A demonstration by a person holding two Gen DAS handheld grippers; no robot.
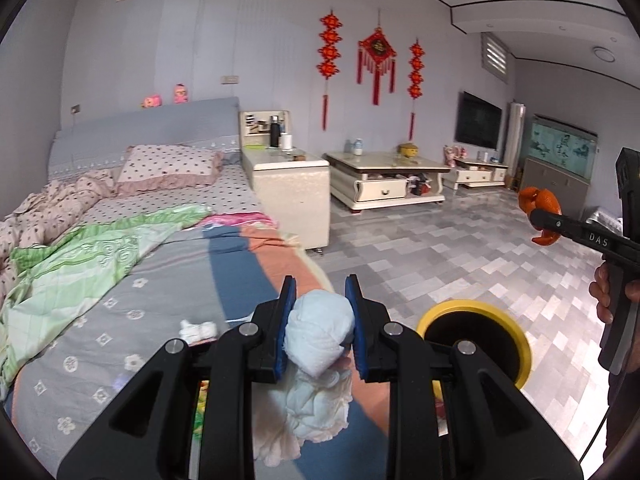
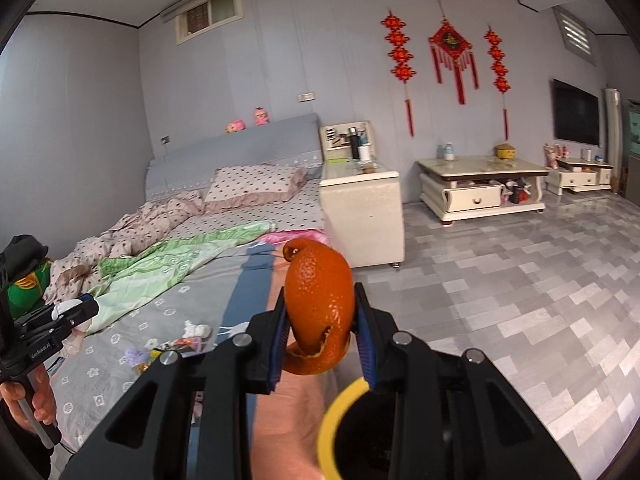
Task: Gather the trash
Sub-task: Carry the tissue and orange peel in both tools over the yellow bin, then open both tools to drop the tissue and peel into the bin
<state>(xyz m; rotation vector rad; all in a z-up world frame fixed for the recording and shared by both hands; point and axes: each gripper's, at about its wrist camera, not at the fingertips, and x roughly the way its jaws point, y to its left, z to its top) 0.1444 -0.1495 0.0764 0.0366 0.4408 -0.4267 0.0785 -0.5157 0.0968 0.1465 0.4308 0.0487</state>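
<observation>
My left gripper (image 1: 321, 300) is shut on a crumpled white tissue (image 1: 318, 332), which hangs down between its blue pads above the bed's edge. In the right wrist view my right gripper (image 2: 320, 304) is shut on a curled orange peel (image 2: 318, 300). The same peel (image 1: 538, 202) shows at the right edge of the left wrist view, in the right gripper held by a hand. A yellow-rimmed black bin (image 1: 476, 340) stands on the floor beside the bed, just below and right of the left gripper; its rim (image 2: 340, 404) also shows under the right gripper. More small scraps (image 2: 176, 344) lie on the bedspread.
The bed (image 1: 120, 280) with a grey flowered cover, green blanket and pillow fills the left. A cream bedside cabinet (image 1: 292, 188) and a low coffee table (image 1: 388, 180) stand beyond it. Grey tiled floor (image 1: 460, 248) spreads to the right, with a TV stand at the far wall.
</observation>
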